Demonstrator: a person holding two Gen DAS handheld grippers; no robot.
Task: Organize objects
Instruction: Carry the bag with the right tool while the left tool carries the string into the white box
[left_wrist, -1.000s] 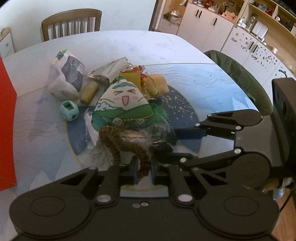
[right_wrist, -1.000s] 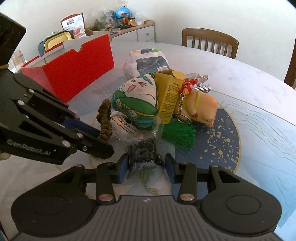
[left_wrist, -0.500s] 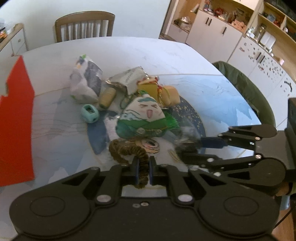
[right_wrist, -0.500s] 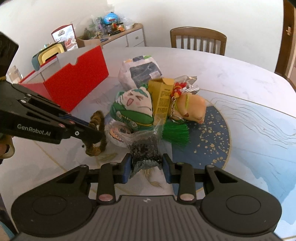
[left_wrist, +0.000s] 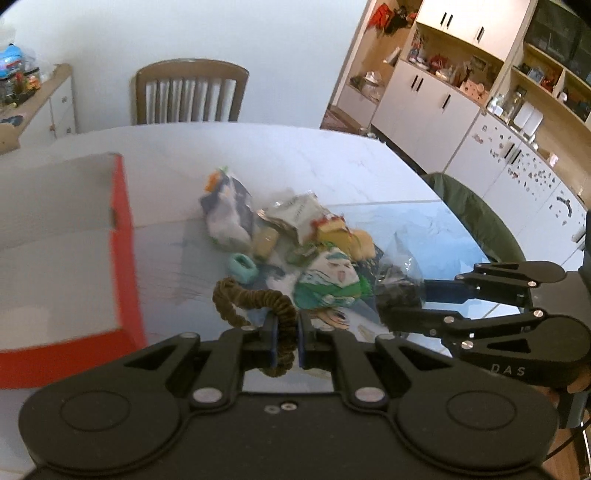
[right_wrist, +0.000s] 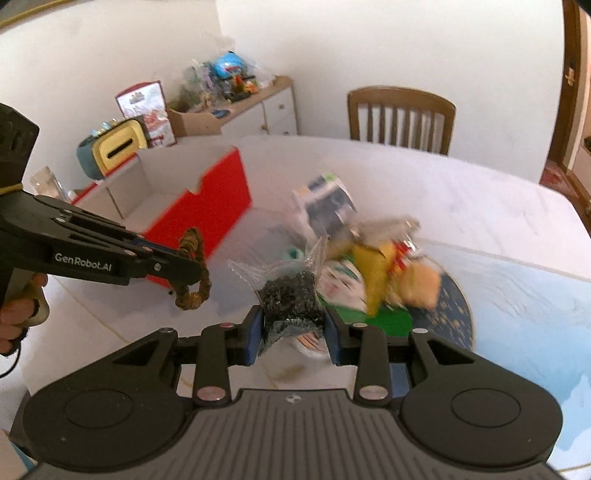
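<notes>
I'm carrying two things toward the red box (right_wrist: 195, 218): my left tool (left_wrist: 284, 341) is clamped on the brown scrunchie (left_wrist: 255, 301), my right tool (right_wrist: 291, 334) is gripping the bag (right_wrist: 291, 295) of dark bits. I should be keeping both grips firm and clearing the box wall. Since a second ago, both items are lifted off the tabletop (left_wrist: 258, 155) pile.

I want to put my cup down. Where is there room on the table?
The table is bare between the pile and the far chair, and in the strip between the red box and the snack bag. The box floor looks bare too. The pile around the plush toy is crowded.
</notes>
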